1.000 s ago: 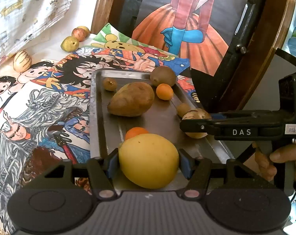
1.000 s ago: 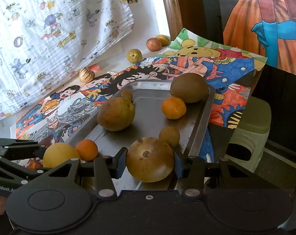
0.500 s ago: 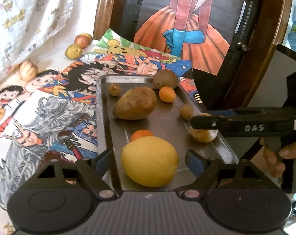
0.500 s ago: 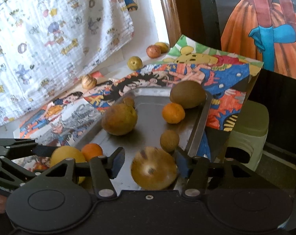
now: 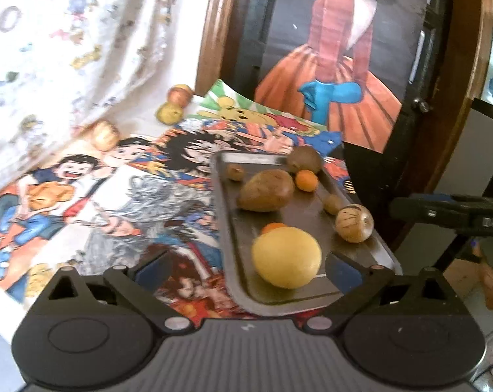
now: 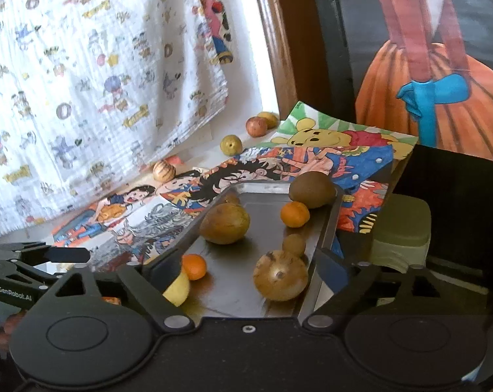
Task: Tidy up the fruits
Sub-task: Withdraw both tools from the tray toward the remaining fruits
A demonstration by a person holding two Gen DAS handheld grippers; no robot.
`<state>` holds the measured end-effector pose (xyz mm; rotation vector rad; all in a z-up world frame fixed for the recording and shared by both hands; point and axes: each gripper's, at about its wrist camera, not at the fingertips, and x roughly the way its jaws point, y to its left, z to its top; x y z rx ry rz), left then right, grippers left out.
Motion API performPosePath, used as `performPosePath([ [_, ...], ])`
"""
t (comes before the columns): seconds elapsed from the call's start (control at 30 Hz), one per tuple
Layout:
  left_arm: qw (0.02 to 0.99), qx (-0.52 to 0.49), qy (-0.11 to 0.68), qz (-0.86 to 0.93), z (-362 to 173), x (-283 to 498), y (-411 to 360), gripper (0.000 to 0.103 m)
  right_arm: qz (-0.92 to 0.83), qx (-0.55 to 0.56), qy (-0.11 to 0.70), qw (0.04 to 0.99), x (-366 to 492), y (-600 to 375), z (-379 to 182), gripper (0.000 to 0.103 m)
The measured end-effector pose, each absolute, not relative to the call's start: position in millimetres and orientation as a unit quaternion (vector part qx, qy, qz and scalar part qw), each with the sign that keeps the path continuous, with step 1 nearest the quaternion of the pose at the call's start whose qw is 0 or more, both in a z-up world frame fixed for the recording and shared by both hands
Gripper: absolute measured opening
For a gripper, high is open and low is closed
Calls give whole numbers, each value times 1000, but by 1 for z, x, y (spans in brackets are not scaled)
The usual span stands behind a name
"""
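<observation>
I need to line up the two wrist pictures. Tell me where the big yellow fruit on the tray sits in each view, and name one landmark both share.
Left wrist view: the yellow fruit lies whole at the tray's near end, lower centre.
Right wrist view: the yellow fruit shows only as a sliver at lower left, mostly hidden behind the right tool's finger.
Shared landmark: the small orange fruit right beside it on the metal tray.

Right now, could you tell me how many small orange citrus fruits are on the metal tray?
2. One orange fruit sits by the brown fruit at the far end of the tray; the other touches the big yellow fruit near the front. None seems hidden.
</observation>
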<state>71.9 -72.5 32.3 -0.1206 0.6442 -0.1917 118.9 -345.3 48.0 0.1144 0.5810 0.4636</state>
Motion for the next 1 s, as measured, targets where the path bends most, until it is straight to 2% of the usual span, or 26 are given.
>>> performPosePath([
  [0.2, 946, -38, 316, -54, 34, 52, -61, 102, 194, 76, 283, 936, 86, -343, 49, 102],
  [0.73, 939, 31, 341, -33, 13, 5, -55, 102, 144, 70, 347, 924, 22, -290, 18, 102],
  [1.0, 939, 7, 342, -22, 10, 2, -38, 102, 142, 39, 359, 922, 16, -271, 15, 102],
])
